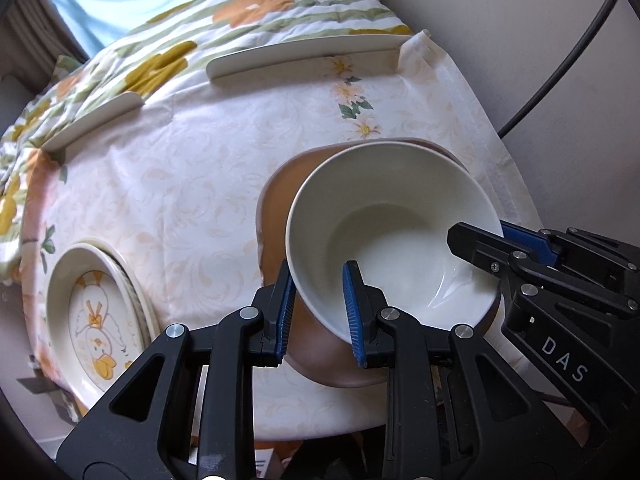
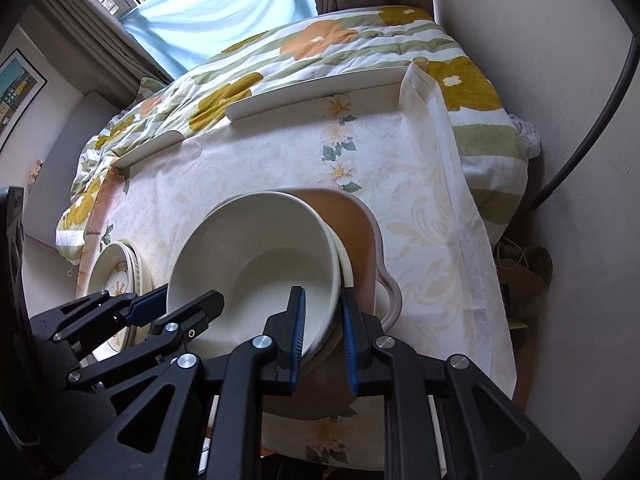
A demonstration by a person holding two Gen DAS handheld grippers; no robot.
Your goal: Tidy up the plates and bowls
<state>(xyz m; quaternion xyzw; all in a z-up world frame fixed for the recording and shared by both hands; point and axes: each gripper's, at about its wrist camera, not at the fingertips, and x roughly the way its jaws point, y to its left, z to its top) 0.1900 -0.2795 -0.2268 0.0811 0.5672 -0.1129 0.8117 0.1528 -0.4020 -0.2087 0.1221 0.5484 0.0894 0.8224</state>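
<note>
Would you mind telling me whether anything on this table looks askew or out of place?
The white bowl sits tilted and off-centre on the brown dish, both grippers gripping its rim. Nothing looks spilled or broken.

The right claw [image 2: 322, 332] pinches the rim of a white bowl [image 2: 256, 264]. A second white rim shows just under that bowl, on its right side. The bowl sits in a brown dish [image 2: 356, 224] on the flowery surface [image 2: 420, 208]. The left claw [image 2: 176, 306] grips the bowl's other side. A stack of plates [image 2: 116, 268] lies to the left.
</note>
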